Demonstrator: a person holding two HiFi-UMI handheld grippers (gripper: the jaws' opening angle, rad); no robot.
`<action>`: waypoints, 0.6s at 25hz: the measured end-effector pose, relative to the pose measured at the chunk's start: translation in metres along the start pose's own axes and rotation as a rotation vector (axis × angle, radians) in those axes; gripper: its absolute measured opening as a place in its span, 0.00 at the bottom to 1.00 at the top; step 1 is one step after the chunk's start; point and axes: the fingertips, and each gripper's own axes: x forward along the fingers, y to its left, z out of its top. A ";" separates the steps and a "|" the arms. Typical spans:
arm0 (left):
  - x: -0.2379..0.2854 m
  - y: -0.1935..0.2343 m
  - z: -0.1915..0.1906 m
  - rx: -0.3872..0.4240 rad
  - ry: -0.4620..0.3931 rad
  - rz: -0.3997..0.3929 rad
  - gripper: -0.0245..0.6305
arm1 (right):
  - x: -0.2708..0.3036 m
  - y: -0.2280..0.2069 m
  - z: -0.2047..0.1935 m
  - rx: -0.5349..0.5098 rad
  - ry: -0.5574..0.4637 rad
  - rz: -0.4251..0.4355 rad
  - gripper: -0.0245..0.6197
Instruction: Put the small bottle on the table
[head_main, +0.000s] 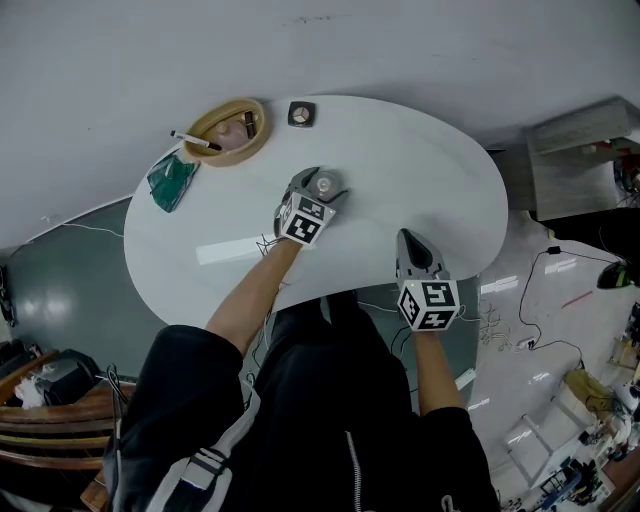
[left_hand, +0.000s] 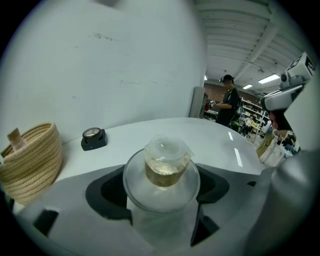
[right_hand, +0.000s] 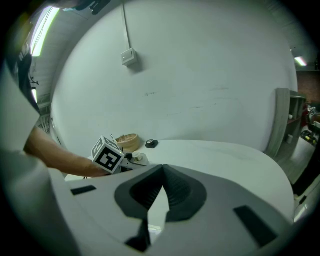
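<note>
**Small bottle clamped in the left gripper over the table**

I'm seeing the small bottle (left_hand: 167, 167) sitting between the left gripper's jaws, which are pressing on its clear body from both sides. A pale yellowish liquid is showing in its upper part under a crinkled clear wrap. From the head view, the left gripper (head_main: 320, 188) is holding it over the middle of the white table (head_main: 430, 170). I can't tell whether its base is touching the top. Beyond it, a small black dial-faced object (left_hand: 93, 138) is sitting near the far edge. A woven basket (left_hand: 31, 156) is standing to its left, with a pen (head_main: 195, 141) lying across the basket's rim. A green packet (head_main: 171, 181) is lying beside the basket near the table's left edge. The right gripper (right_hand: 161, 172) is hovering at the table's near edge, well apart from the left, its jaws closed together with nothing between them.
</note>
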 end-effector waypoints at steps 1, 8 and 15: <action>-0.002 0.001 0.001 -0.013 -0.002 -0.002 0.59 | -0.001 0.000 0.000 -0.001 -0.002 0.001 0.05; -0.031 -0.004 -0.007 -0.073 -0.012 0.017 0.60 | -0.006 0.010 0.003 -0.029 -0.020 0.043 0.05; -0.092 -0.003 -0.007 -0.065 -0.058 0.087 0.39 | -0.002 0.033 0.022 -0.086 -0.057 0.126 0.04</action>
